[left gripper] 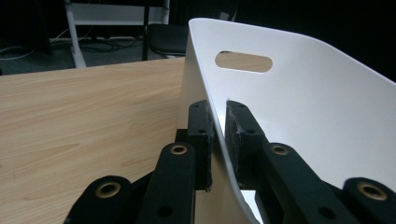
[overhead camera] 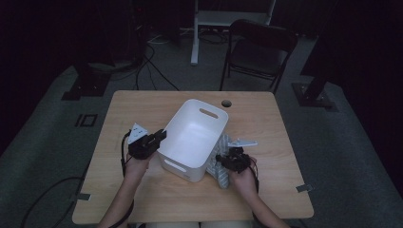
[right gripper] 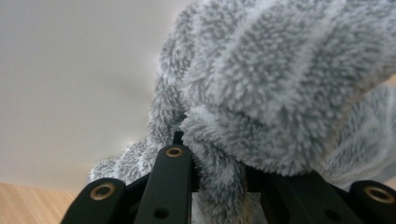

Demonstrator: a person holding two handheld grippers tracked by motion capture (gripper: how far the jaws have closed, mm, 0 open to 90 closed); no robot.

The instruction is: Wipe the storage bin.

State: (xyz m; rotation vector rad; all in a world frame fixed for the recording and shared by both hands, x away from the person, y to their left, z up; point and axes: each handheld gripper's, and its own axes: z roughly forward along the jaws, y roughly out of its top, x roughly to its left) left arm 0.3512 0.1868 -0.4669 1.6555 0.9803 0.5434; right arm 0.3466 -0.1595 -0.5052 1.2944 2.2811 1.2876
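A white plastic bin (overhead camera: 192, 137) with slot handles stands empty, tilted, in the middle of the wooden table (overhead camera: 142, 107). My left gripper (overhead camera: 161, 135) is shut on its left rim; in the left gripper view the jaws pinch the thin white wall of the bin (left gripper: 289, 102), one pad inside and one outside. A grey and white striped fluffy cloth (overhead camera: 222, 159) lies against the bin's right side. My right gripper (overhead camera: 222, 159) is shut on the cloth (right gripper: 280, 93), whose pile bunches up between the jaws, with the bin's wall (right gripper: 70, 93) just behind.
A round cable hole (overhead camera: 226, 103) sits near the table's far edge. Behind the table stand a black folding chair (overhead camera: 259, 47) and a white stand leg (overhead camera: 195, 33). Cables lie on the grey floor at the left.
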